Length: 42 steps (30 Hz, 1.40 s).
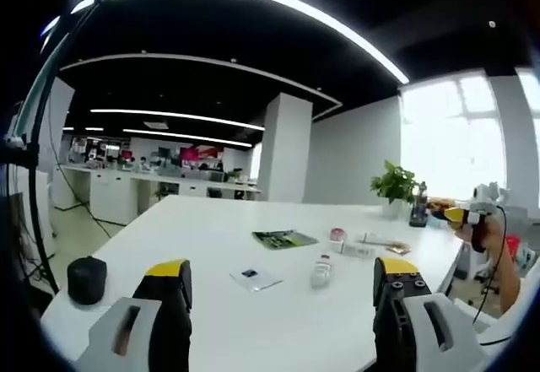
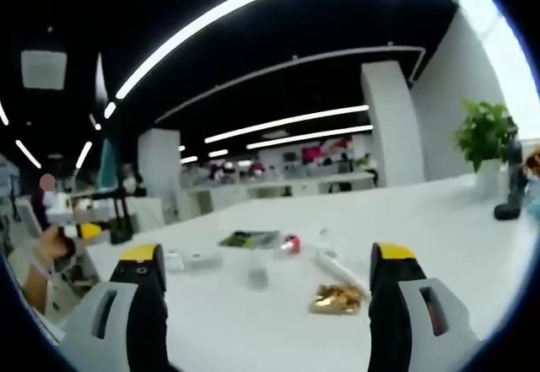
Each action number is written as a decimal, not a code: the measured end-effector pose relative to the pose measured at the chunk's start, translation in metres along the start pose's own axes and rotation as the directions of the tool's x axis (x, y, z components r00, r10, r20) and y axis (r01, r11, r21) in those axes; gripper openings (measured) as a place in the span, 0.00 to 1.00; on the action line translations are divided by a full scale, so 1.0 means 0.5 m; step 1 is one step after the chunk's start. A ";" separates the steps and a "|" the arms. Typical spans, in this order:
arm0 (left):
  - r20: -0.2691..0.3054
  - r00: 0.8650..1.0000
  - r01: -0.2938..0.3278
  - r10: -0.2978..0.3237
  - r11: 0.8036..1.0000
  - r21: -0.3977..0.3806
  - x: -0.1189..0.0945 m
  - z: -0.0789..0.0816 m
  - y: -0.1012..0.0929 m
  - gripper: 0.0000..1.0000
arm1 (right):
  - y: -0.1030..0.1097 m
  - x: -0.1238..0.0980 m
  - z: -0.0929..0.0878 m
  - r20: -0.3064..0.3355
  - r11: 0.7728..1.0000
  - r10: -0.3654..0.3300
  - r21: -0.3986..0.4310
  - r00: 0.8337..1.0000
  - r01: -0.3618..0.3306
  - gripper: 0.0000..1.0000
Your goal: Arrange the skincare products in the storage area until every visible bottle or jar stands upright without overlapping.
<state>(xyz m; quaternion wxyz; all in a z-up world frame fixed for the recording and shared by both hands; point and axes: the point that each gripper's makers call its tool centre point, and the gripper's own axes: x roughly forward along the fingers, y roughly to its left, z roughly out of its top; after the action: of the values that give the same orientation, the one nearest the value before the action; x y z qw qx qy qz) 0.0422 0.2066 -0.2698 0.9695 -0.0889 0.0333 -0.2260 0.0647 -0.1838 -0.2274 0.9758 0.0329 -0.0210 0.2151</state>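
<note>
Skincare items lie scattered mid-table. In the left gripper view I see a clear bottle point(image 1: 321, 269) on its side, a small jar with a red lid point(image 1: 337, 234), a white tube point(image 1: 359, 250), a green packet point(image 1: 285, 238) and a white sachet point(image 1: 255, 278). My left gripper point(image 1: 283, 283) is open, short of them and holding nothing. The right gripper view shows the clear bottle point(image 2: 257, 275), red-lidded jar point(image 2: 291, 243), white tube point(image 2: 337, 266), a gold packet point(image 2: 337, 299) and the green packet point(image 2: 249, 239) from the opposite side. My right gripper point(image 2: 268, 271) is open and apart from them.
A black round object point(image 1: 87, 279) sits near the table's left corner. A potted plant point(image 1: 393, 185) and a dark bottle point(image 1: 418, 206) stand at the far edge. Two small white boxes point(image 2: 190, 260) lie near the items. A hand holds the other gripper point(image 1: 464, 216) at the table's right.
</note>
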 end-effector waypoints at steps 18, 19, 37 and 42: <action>0.025 0.996 0.082 -0.082 0.996 0.020 0.014 0.008 -0.042 0.94 | 0.022 0.050 0.237 0.481 0.940 0.152 0.198 0.864 -0.276 1.00; 0.030 0.996 0.084 -0.085 0.996 0.015 0.015 0.010 -0.044 0.95 | 0.021 0.050 0.252 0.509 0.930 0.151 0.217 0.847 -0.296 1.00; 0.027 0.999 0.023 -0.023 1.000 -0.007 0.015 -0.004 -0.009 0.94 | 0.039 0.267 0.206 0.110 0.920 0.253 0.282 0.961 -0.274 1.00; 0.035 0.999 0.026 -0.026 1.000 -0.007 0.012 -0.003 -0.010 0.94 | 0.036 0.308 0.177 0.071 0.920 0.237 0.304 0.969 -0.247 1.00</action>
<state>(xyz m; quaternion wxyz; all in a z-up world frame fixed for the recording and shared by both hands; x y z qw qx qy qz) 0.0455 0.1994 -0.2706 0.9665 -0.0970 0.0159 -0.2370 0.1944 -0.1097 -0.1297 0.9239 0.1864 -0.0067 0.3341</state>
